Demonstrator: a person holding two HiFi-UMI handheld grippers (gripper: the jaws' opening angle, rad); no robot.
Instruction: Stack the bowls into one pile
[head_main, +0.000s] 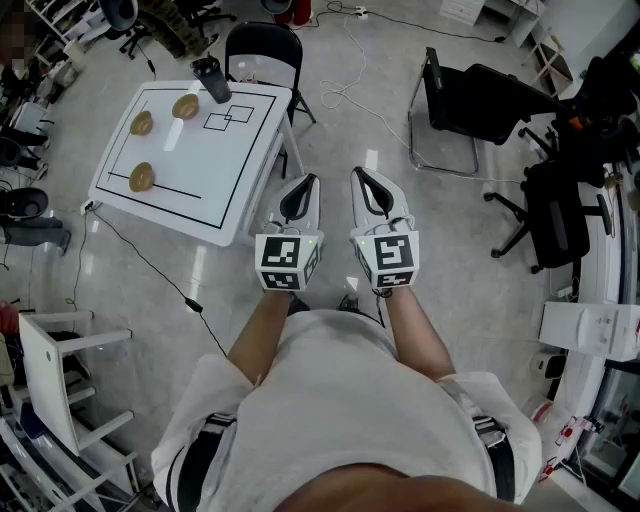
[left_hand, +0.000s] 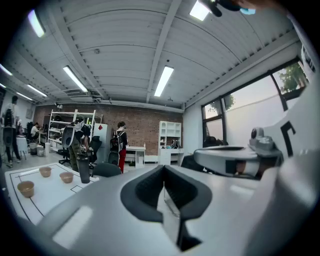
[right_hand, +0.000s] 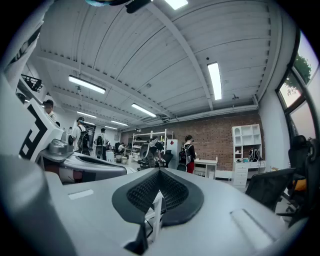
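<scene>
Three brown bowls stand apart on the white table at the upper left: one bowl at the far left, a second bowl beside it, a third bowl nearer the front. The left gripper view shows the same bowls low at the left. My left gripper and right gripper are held side by side over the floor, right of the table and well away from the bowls. Both are shut, with nothing between the jaws.
A dark tumbler stands at the table's far edge. A black chair sits behind the table; more black chairs stand at the right. Cables trail over the floor. A white stool is at the lower left. People stand in the background.
</scene>
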